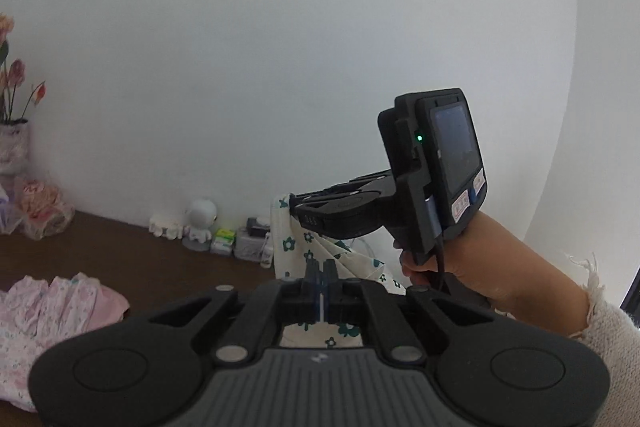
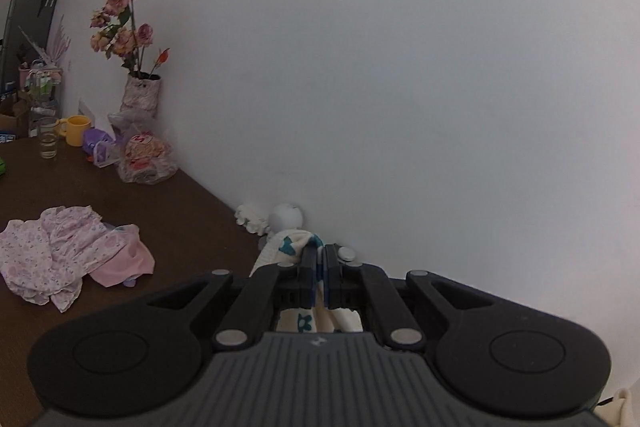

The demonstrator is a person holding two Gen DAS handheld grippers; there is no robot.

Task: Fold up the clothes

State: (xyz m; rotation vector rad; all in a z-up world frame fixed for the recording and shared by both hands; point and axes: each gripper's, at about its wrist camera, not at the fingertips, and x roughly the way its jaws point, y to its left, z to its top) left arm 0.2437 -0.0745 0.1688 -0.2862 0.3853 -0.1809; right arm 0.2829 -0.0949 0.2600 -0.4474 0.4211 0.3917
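Two grippers up off the table (image 2: 168,211), both clamped on one cloth (image 1: 298,247), cream with teal flowers. Far left: pink clothes (image 2: 68,251) heaped on the brown top, untouched, well apart from both tools. Further along by the wall: flowers in a vase (image 2: 140,91), a yellow mug (image 2: 78,130), a white figurine (image 1: 200,223).

Centre, left wrist view: left gripper (image 1: 320,273) fully closed, fingers pinched together, cloth showing just under and beyond the tips and again through the gap below the linkage. Probably a thin edge caught there, though the pinch itself is hard to make out. Right of that: right gripper (image 1: 294,207), held by a hand (image 1: 472,251) in a cream sleeve, pointing left across the view, also closed tight on a bunched corner, fabric fanning down from its tips.

Right wrist view confirms it: cloth wedged between the closed fingers of that gripper (image 2: 322,259), more hanging beneath.

Step in hand, by the look of it: spreading the piece before laying it flat. Best done by drawing the two grips apart until the top edge goes taut, keeping both level, then lowering onto bare table clear of the pink heap. Worth keeping both pinches firm; slack or a twisted edge would spoil the first fold.
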